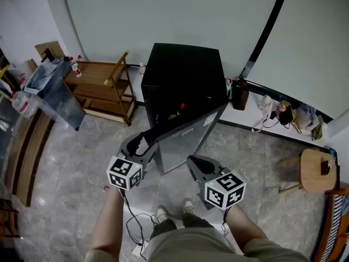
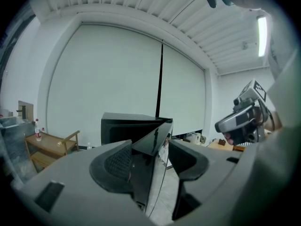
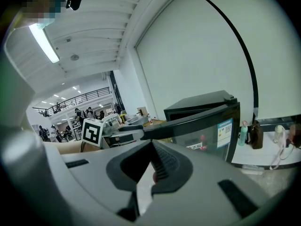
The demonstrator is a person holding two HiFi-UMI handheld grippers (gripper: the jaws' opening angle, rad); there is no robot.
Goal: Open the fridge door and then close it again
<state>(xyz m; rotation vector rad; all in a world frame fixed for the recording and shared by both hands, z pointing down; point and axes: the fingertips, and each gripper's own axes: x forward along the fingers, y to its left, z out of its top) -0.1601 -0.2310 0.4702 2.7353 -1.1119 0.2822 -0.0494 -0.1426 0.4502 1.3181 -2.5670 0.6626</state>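
Obs: small black fridge [image 1: 182,70] stands upright on the tiled floor [image 1: 71,162] against the pale wall, straight ahead of the person, with a wooden shelf [image 1: 101,86] to its left

Door [image 1: 188,138] is partly open. Hinge side sits at the fridge's right front corner; the free edge is swung out toward the person and to the left. Something red shows in the dark gap

Left claw [image 1: 144,143]: jaws wide apart, straddling the door's free edge near its top. In the left gripper view one pad lies close against the inner side of the door, while floor shows between the outer face and the other pad. So it hooks the door, it does not pinch it

Right claw [image 1: 196,164]: jaws pressed together, nothing between them. It hovers just in front of the door's outer face, apart from it

Orientation: fridge and door both upright, long axis vertical. The door's top edge runs on a diagonal from the hinge at right rear to the free edge at left front. The outer face, with its sticker, looks toward the person and the right claw

Step, judged: opening. The pad on the inner side suits a pull outward

Next move, judged: carry the free edge along an arc about the hinge, not a straight tug, or the edge slips out of the loose jaws. Closing then needs a push on the outer face, and the closed right claw is well placed for that
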